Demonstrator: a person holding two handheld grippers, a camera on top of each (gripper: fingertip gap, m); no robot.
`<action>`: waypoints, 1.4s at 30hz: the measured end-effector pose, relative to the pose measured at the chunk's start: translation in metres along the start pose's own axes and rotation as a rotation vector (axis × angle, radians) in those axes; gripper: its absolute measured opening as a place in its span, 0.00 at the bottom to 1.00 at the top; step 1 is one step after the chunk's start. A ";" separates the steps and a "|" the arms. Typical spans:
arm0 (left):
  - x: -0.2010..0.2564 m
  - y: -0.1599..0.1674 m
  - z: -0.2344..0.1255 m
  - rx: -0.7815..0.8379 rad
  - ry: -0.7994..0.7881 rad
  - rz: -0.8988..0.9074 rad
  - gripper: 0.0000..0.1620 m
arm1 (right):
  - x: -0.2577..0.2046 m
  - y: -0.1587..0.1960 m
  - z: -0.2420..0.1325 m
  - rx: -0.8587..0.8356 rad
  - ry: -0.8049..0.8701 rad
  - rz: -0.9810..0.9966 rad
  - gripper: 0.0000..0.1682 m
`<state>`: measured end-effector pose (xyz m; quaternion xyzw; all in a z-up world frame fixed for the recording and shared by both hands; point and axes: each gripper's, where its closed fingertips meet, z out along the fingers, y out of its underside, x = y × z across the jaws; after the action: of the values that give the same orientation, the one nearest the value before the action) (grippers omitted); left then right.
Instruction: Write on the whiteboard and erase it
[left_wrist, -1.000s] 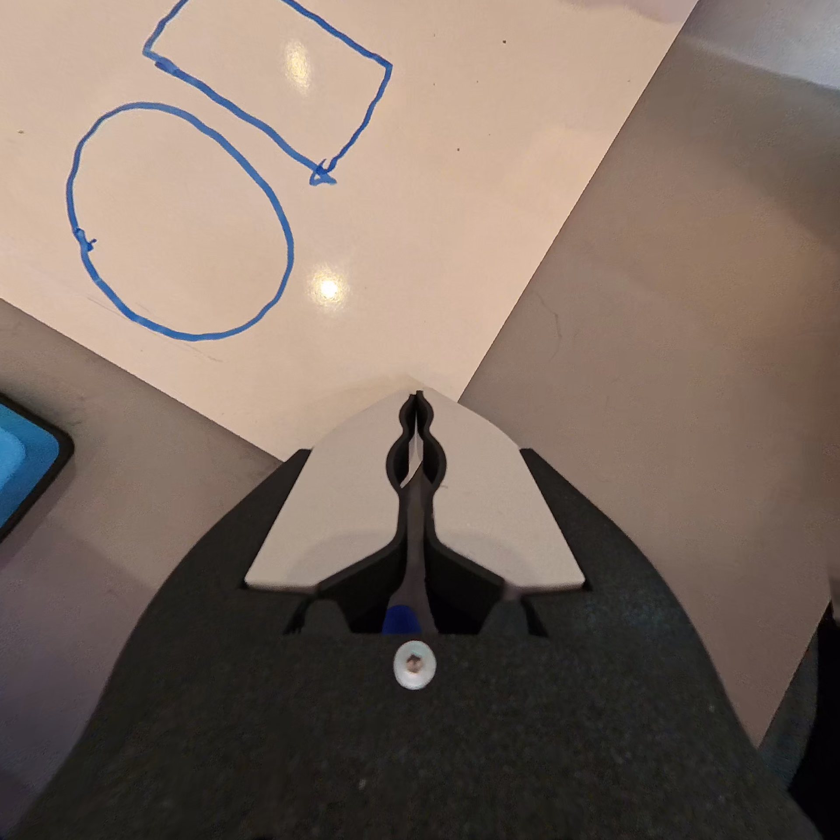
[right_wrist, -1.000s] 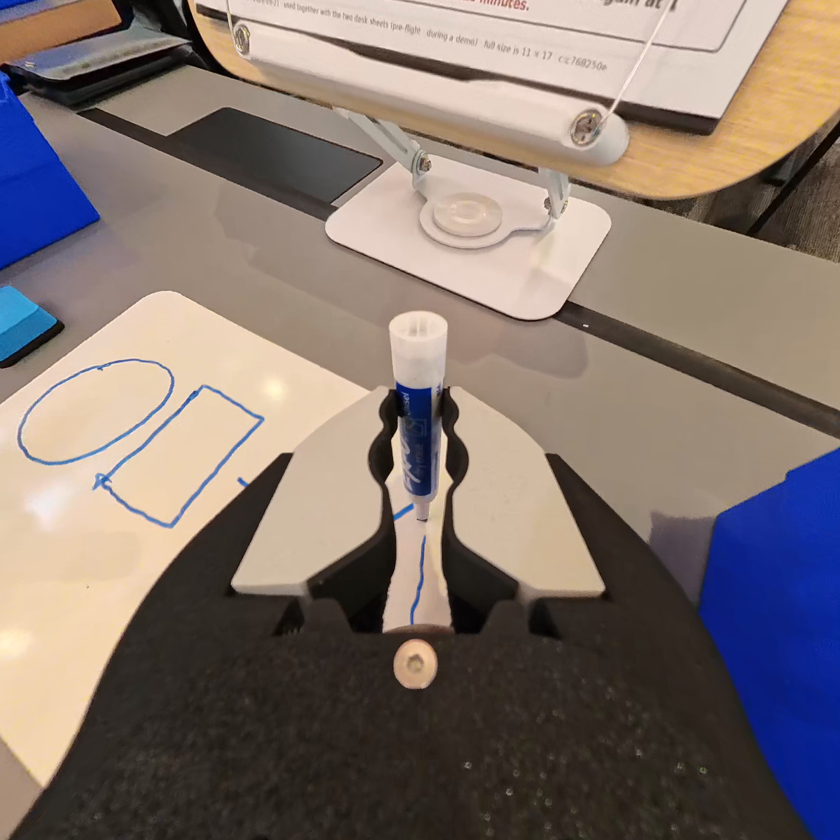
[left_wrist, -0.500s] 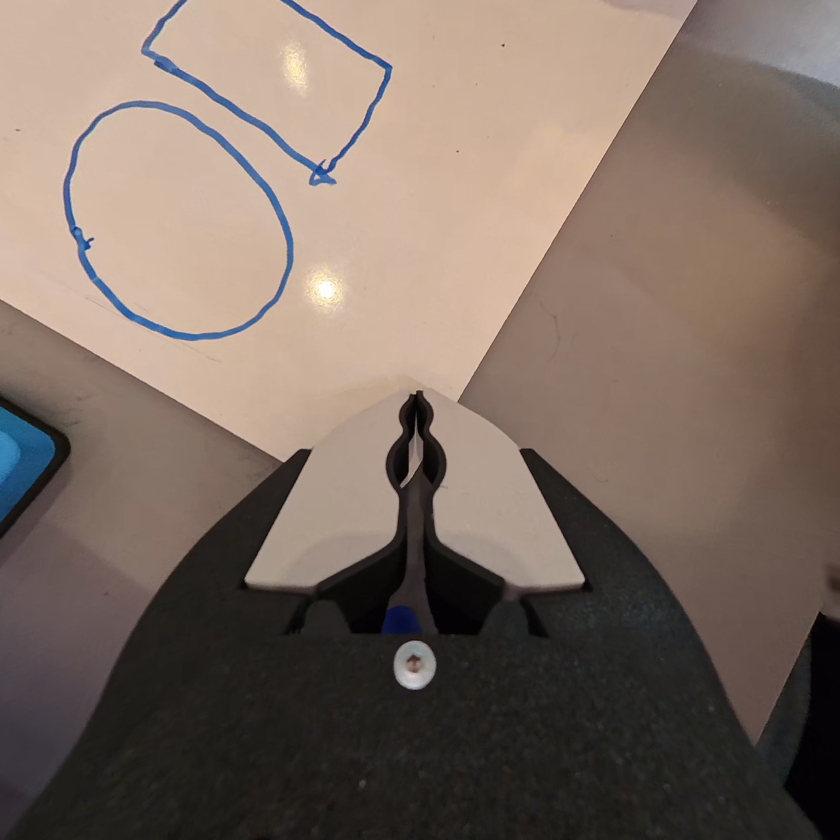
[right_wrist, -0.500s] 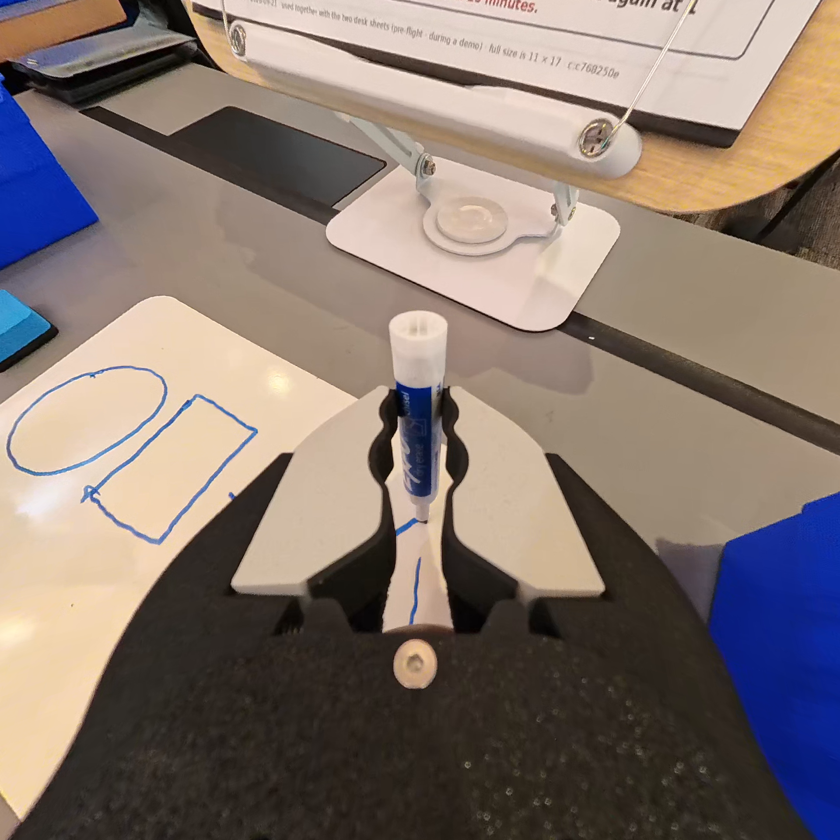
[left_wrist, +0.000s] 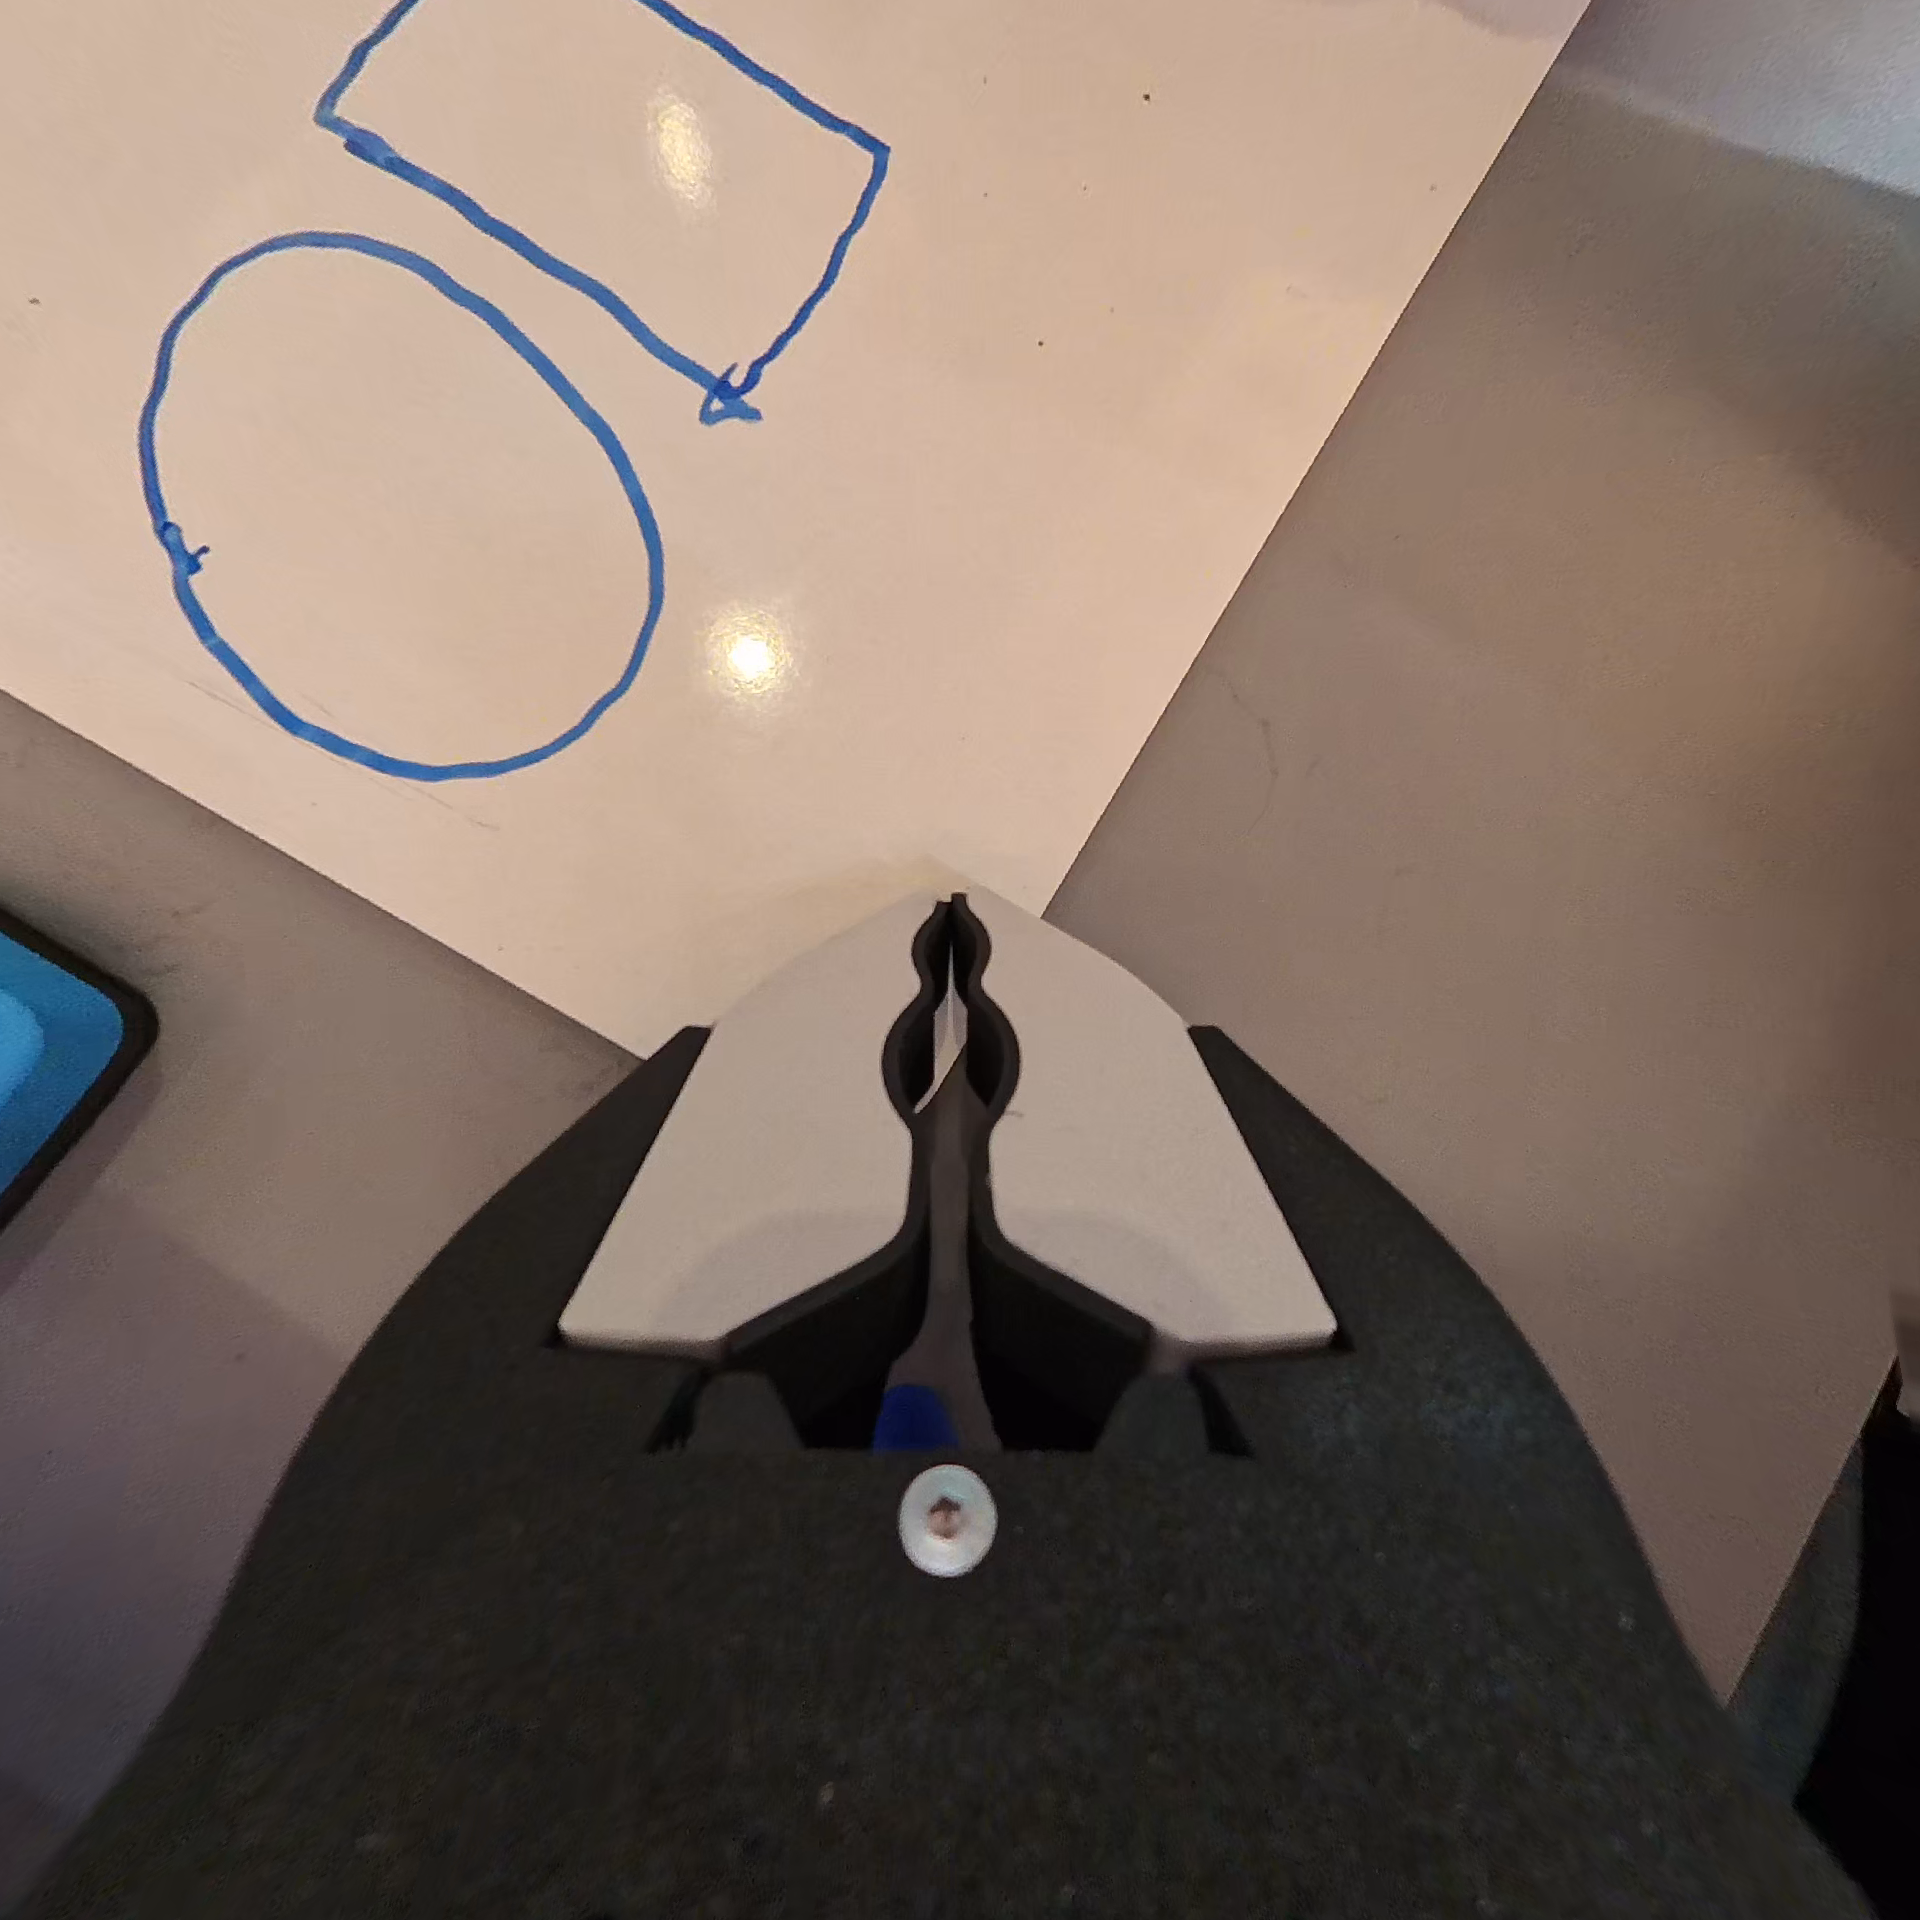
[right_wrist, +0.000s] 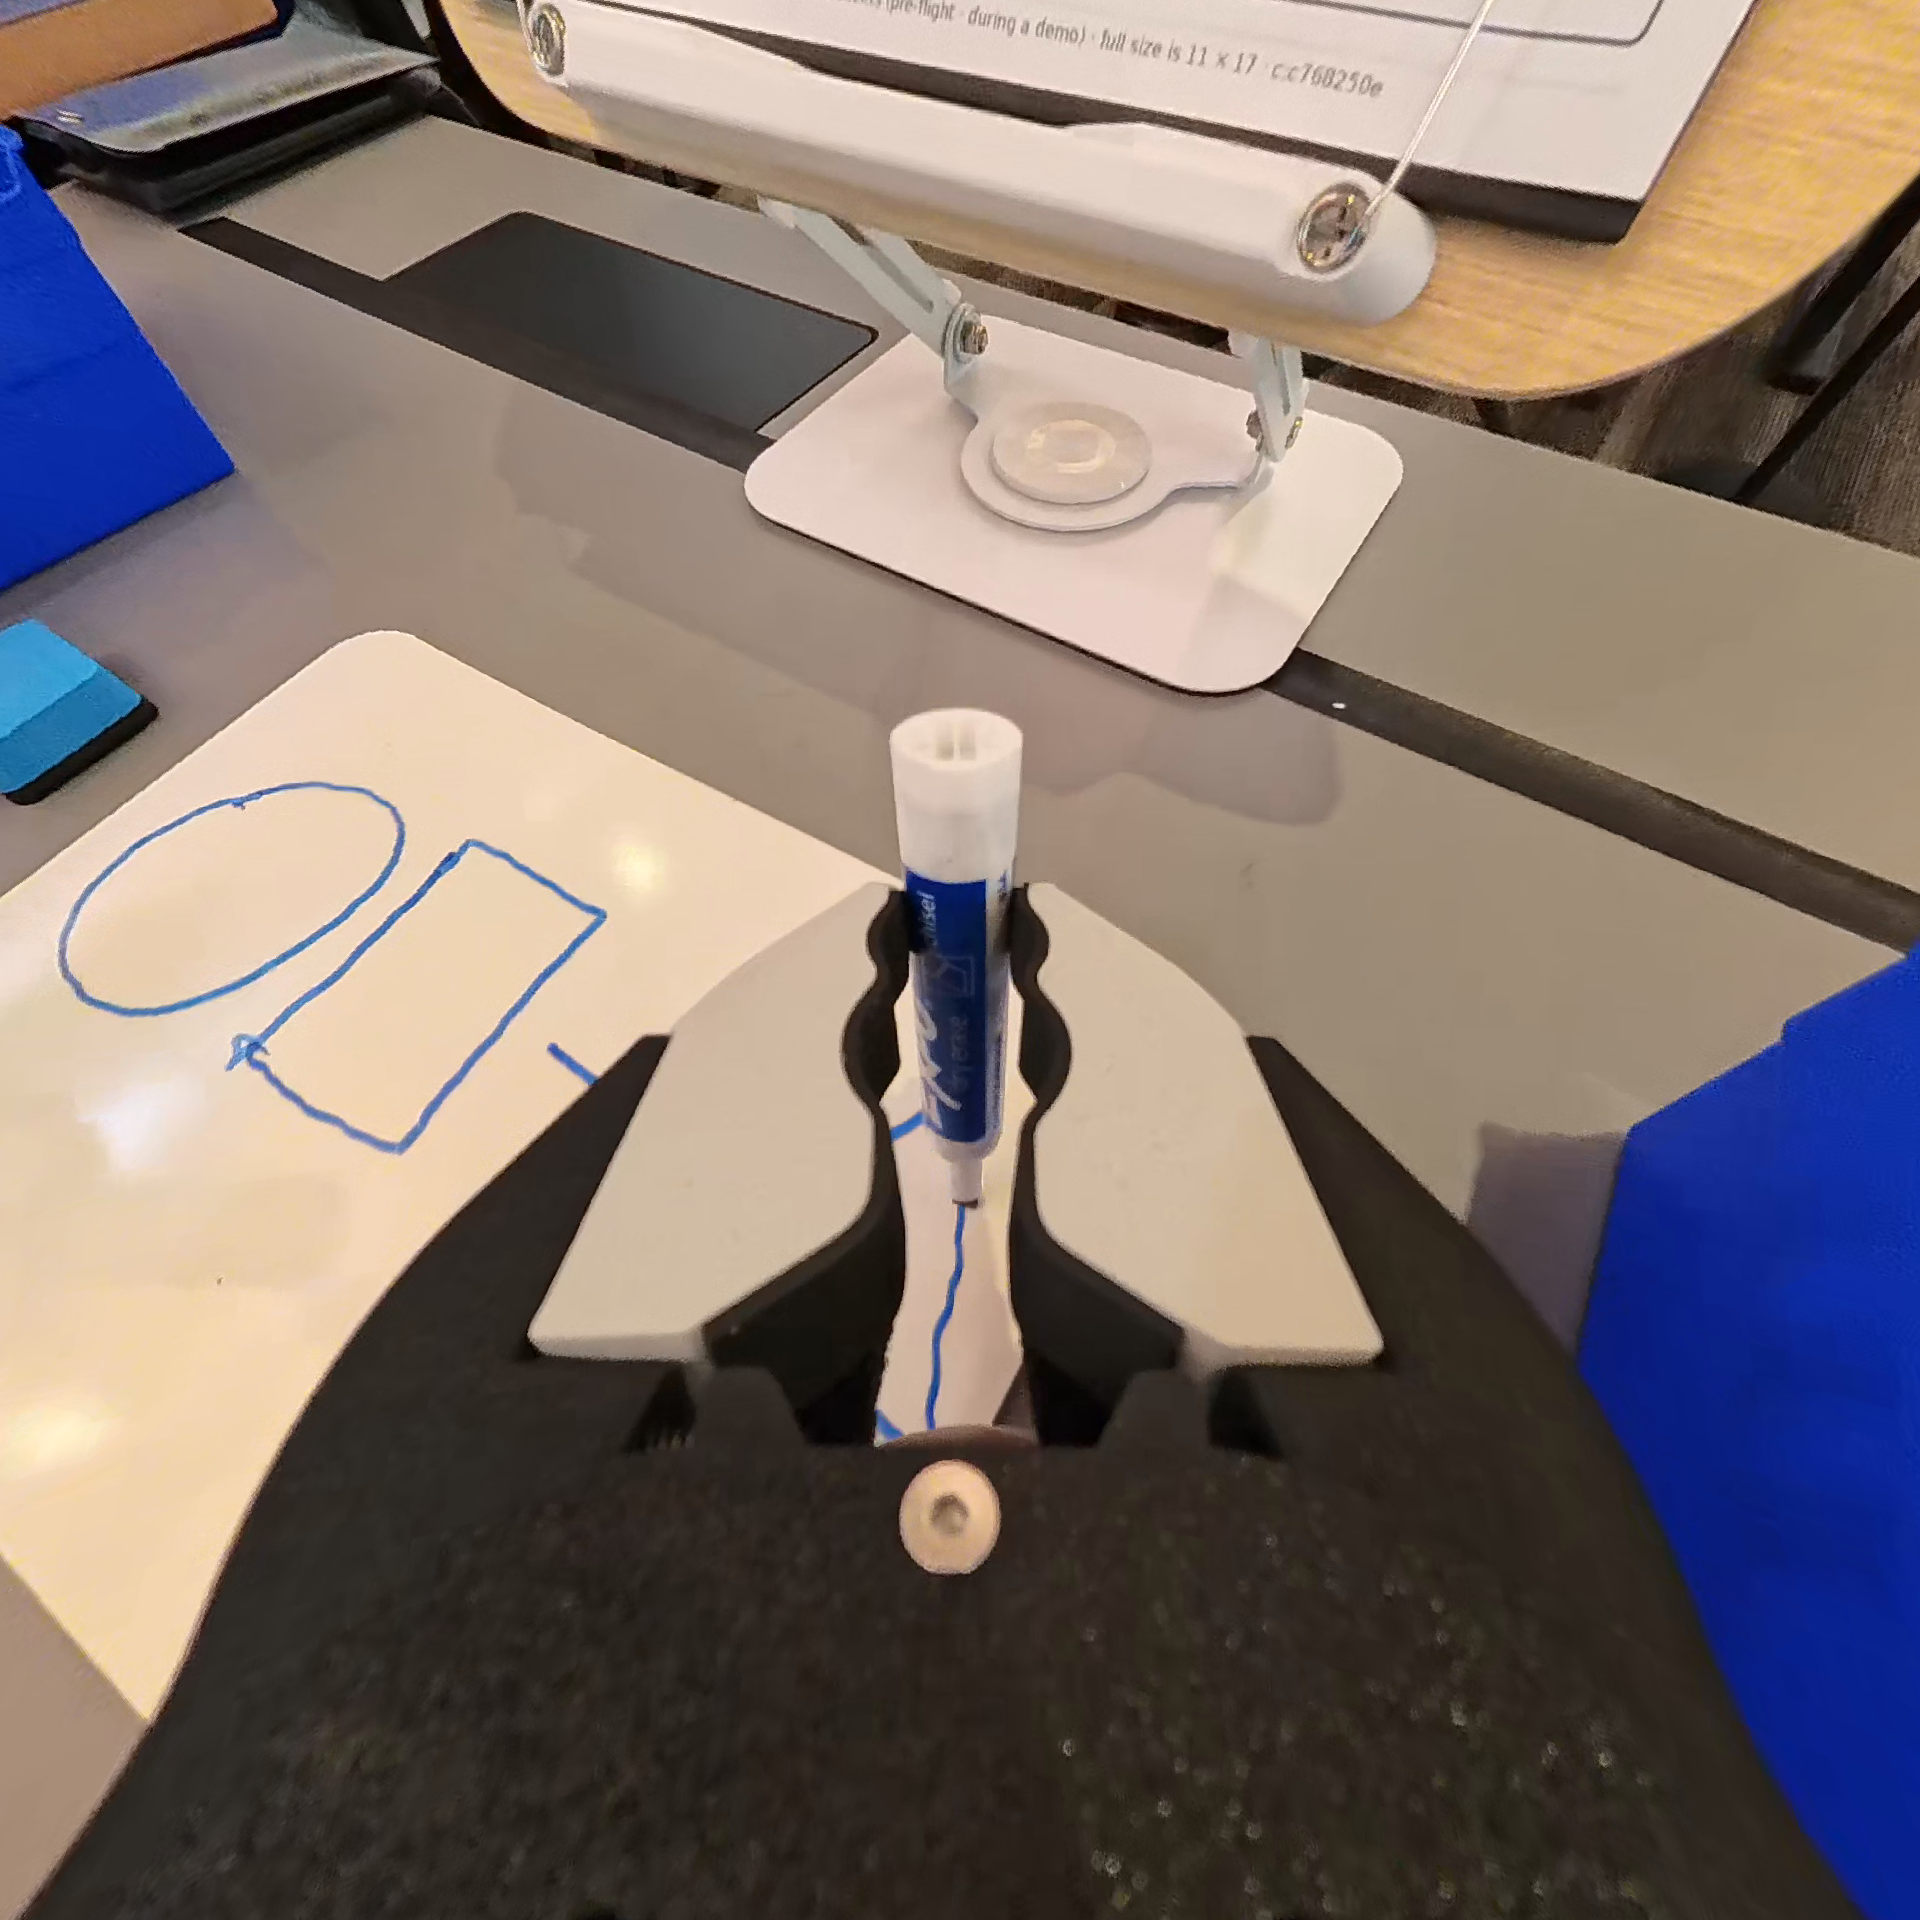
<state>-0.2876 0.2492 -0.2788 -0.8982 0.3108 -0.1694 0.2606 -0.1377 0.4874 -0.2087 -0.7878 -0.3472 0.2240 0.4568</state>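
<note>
On the grey counter (right_wrist: 623, 582), your right hand-held gripper (right_wrist: 951, 1049) clamps the marker (right_wrist: 956, 997) upright, tip on the whiteboard (right_wrist: 208, 1247), eraser (right_wrist: 52, 707) far left.

Printed wording on the marker (right_wrist: 958, 1029) barrel and, seemingly, the propped sheet (right_wrist: 1195, 62).

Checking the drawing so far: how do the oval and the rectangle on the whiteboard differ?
The oval is one curved loop; the rectangle has straight sides and corners. The oval lies nearer the blue eraser, the rectangle nearer the marker. Both are closed blue outlines on the whiteboard.
</note>
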 end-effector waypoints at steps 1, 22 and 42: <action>0.000 0.000 0.000 -0.001 -0.001 0.001 0.00 | 0.000 0.001 -0.002 -0.001 0.002 0.000 0.11; 0.001 0.001 -0.001 -0.011 -0.014 0.009 0.00 | -0.004 0.027 -0.040 -0.025 0.036 0.020 0.11; 0.001 0.000 0.000 -0.012 -0.019 0.011 0.00 | -0.097 -0.020 -0.191 0.518 -0.029 -0.007 0.11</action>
<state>-0.2872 0.2482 -0.2787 -0.8996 0.3142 -0.1577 0.2590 -0.0810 0.3136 -0.0956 -0.6401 -0.2873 0.3152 0.6391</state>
